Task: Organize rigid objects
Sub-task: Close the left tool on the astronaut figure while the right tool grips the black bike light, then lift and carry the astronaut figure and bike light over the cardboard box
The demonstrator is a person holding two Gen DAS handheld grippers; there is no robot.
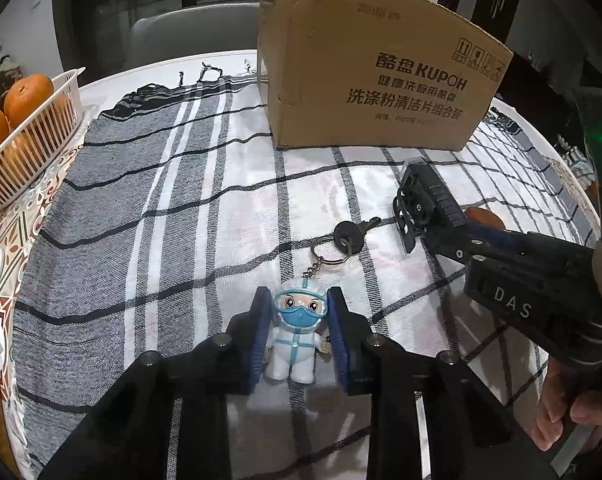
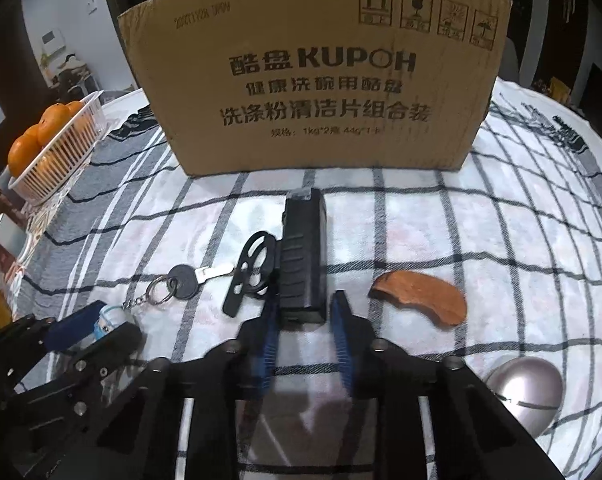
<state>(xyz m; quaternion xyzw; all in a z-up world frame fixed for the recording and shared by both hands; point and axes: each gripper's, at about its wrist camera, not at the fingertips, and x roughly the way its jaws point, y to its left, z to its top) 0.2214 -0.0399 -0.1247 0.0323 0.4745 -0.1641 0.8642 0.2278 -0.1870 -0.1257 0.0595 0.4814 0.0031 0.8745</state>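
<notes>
So the left gripper (image 1: 297, 336) has its blue ribbed fingers (image 1: 261, 332) squeezed in on a little glossy plastic figurine (image 1: 297, 340), a chubby doll in a white suit with a blue mask and goggles, lying on the cloth with a thin metal chain running up to a split ring and a black round-headed key (image 1: 351, 235). The right gripper (image 2: 306, 320) is clamped on the near end of a boxy black plastic device (image 2: 303, 260) with a ridged top; a flat black bracket with cutouts hangs off its left side, right beside the key's silver blade. Everything sits on a woven cloth (image 1: 173, 208), grey with dark stripes on the left and white with a dark grid on the right, spread over the tabletop (image 1: 25, 216), whose patterned tile-look surface peeks out at the left edge. Right of the device lies a curved, reddish-brown wooden piece (image 2: 421, 296), smooth and bean-shaped, maybe a comb, hard to say from this angle. Near the bottom right there's a matte silver dome-shaped thing (image 2: 527, 394). A brown corrugated cardboard box (image 2: 317, 80) with printed text stands upright at the back; its inside isn't visible. On the left, a white slatted plastic basket (image 1: 29, 152) holds oranges (image 1: 28, 96).
</notes>
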